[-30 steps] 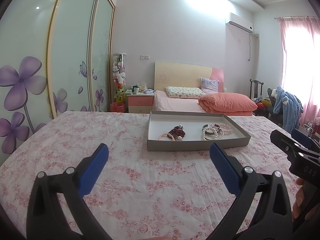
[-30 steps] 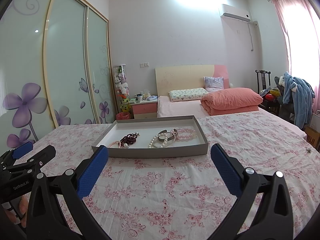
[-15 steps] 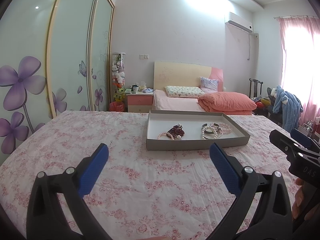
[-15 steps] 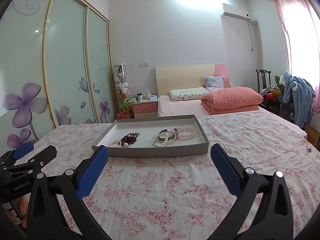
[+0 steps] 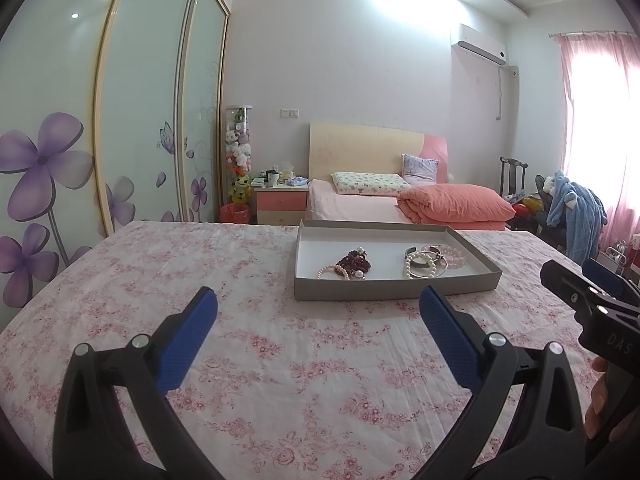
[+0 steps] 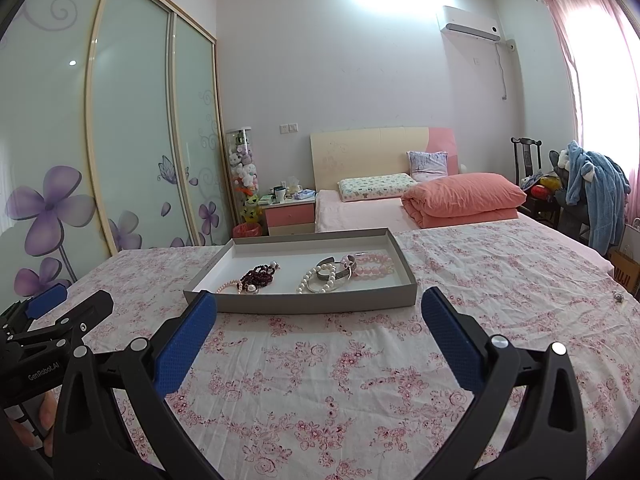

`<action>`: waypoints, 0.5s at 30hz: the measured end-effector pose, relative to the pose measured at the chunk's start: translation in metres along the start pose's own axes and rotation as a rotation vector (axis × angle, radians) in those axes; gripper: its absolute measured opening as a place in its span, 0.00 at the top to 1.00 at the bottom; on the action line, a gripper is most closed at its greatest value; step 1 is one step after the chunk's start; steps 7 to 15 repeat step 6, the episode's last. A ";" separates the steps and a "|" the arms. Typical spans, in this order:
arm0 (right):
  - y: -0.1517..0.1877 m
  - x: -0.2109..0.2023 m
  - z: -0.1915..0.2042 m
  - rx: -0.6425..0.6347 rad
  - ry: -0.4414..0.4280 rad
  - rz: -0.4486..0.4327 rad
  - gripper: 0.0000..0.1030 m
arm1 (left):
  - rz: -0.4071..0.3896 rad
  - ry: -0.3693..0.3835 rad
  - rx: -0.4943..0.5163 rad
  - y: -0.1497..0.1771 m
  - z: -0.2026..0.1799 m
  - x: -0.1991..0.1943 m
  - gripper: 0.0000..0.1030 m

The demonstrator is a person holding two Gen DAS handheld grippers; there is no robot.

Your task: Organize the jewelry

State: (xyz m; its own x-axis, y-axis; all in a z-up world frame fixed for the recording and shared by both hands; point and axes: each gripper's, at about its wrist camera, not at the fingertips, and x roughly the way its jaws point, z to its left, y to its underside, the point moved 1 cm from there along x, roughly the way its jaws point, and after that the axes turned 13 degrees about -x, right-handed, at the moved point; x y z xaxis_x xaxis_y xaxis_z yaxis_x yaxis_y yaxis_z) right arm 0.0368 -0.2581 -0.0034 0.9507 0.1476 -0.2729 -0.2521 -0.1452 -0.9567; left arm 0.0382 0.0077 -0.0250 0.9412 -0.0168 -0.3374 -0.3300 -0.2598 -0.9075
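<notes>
shallow grey cardboard tray [image 5: 394,292] sits on the floral bedspread [image 5: 260,344], a bit beyond both grippers, so it's the landmark. jewelry is all inside it, in 2 clumps: toward the tray's left, a dark red bead bracelet [image 6: 260,275] tangled w/ a thin pink strand and a couple of loose pearls; toward its right, a pearl bracelet [image 6: 314,278], a silver bangle [image 6: 334,272] and a pink bead bracelet [image 6: 374,264], overlapping. exact count is hard, approx 5 pcs. heaped like that they'd fit either a sort still due or pieces just gathered in. left gripper [image 5: 318,316] and right gripper [image 6: 320,318] hover short of the tray's near wall, jaws spread wide, nothing in them, prob lined up facing it for reach.
</notes>
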 end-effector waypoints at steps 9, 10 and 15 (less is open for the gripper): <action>0.000 0.000 0.000 0.001 0.000 0.001 0.02 | 0.008 0.001 -0.010 0.000 0.003 -0.001 0.04; 0.000 0.000 0.000 0.001 0.000 0.001 0.02 | 0.008 0.001 -0.010 0.000 0.003 -0.001 0.04; 0.000 0.000 0.000 0.001 0.000 0.001 0.02 | 0.008 0.001 -0.010 0.000 0.003 -0.001 0.04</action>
